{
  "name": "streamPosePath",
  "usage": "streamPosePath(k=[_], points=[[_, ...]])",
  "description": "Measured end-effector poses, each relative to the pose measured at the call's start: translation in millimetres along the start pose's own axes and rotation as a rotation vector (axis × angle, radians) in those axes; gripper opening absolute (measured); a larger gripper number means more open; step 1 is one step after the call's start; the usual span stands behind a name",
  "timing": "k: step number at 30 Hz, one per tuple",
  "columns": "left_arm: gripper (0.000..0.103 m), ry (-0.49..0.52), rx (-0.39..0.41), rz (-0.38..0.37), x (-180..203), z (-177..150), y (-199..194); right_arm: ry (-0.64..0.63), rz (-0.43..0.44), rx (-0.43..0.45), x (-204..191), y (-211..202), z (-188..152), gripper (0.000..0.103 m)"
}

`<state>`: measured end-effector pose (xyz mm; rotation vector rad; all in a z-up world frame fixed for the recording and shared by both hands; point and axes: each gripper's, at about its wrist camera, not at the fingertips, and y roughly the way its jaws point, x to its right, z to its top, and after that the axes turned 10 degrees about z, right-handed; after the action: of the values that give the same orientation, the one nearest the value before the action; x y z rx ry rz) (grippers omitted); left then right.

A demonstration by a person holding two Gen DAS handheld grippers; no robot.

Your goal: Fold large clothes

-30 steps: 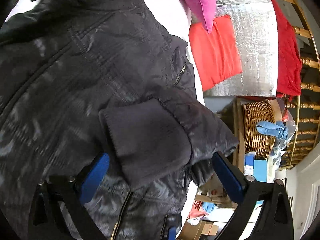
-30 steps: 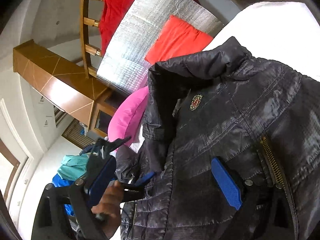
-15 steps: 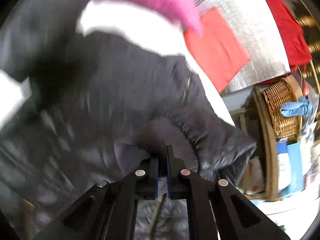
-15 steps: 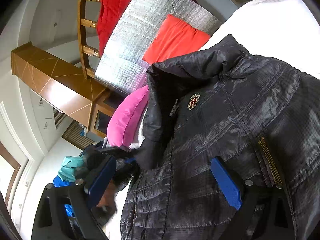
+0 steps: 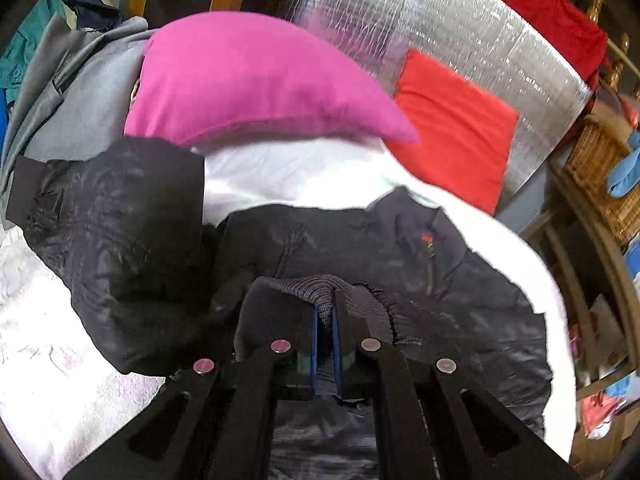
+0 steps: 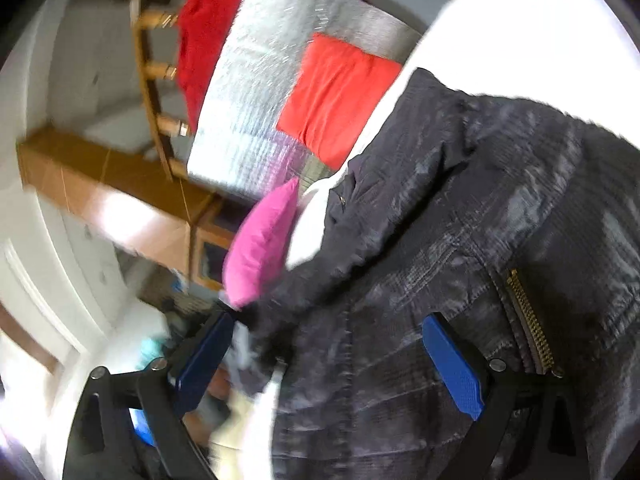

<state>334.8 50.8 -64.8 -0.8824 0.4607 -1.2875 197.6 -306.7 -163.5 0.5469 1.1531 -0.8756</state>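
A black quilted jacket (image 5: 432,264) lies spread on a white bed (image 5: 304,172). My left gripper (image 5: 325,320) is shut on the jacket's knitted sleeve cuff (image 5: 316,286) and holds it up over the jacket body. The other sleeve (image 5: 116,216) lies out to the left. In the right wrist view the jacket (image 6: 480,240) fills the right side, with a brass zip (image 6: 528,316). My right gripper (image 6: 332,356) is open and empty just above the jacket's front, one blue pad (image 6: 452,360) over the fabric.
A pink pillow (image 5: 256,84) and a red cushion (image 5: 452,124) sit at the head of the bed against a silver padded board (image 5: 460,32). A grey garment (image 5: 76,92) lies at the left. A wicker basket (image 5: 600,160) and wooden rails stand to the right.
My left gripper has closed on the sleeve cuff and swung it up and across, so the view now faces the pillows. My right gripper has shifted a little over the jacket, staying open.
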Motion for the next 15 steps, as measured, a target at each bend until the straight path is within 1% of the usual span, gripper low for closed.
streamPosePath(k=[1,2,3,5,6,7,11,12,13,14,15], points=[[0.006,0.001,-0.006,-0.001,-3,-1,4,0.043,0.023,-0.002,2,-1,10,0.098],[0.006,0.000,-0.007,-0.003,-3,-1,4,0.061,0.032,-0.003,3,0,18,0.098],[0.006,-0.001,-0.004,-0.004,-4,-1,5,0.103,0.043,0.006,6,1,33,0.098],[0.006,-0.008,0.001,-0.013,-8,2,4,0.175,0.050,0.018,12,8,56,0.098],[0.006,-0.010,0.004,-0.017,-7,4,6,0.215,0.029,0.006,18,17,71,0.098],[0.006,-0.010,0.008,-0.018,-6,6,6,0.248,-0.024,0.009,26,26,85,0.098],[0.006,0.001,0.030,-0.024,-4,9,-1,0.309,-0.129,-0.016,52,54,114,0.098],[0.006,0.002,0.035,-0.026,-4,9,-1,0.337,-0.162,-0.014,62,59,118,0.091],[0.006,0.002,0.037,-0.028,-4,9,-1,0.350,-0.183,-0.001,68,59,120,0.061],[0.006,0.003,0.040,-0.027,-4,9,-1,0.331,-0.200,0.007,70,59,123,0.034],[0.006,0.005,0.044,-0.024,-5,8,-1,0.289,-0.219,0.001,67,60,126,0.010]])
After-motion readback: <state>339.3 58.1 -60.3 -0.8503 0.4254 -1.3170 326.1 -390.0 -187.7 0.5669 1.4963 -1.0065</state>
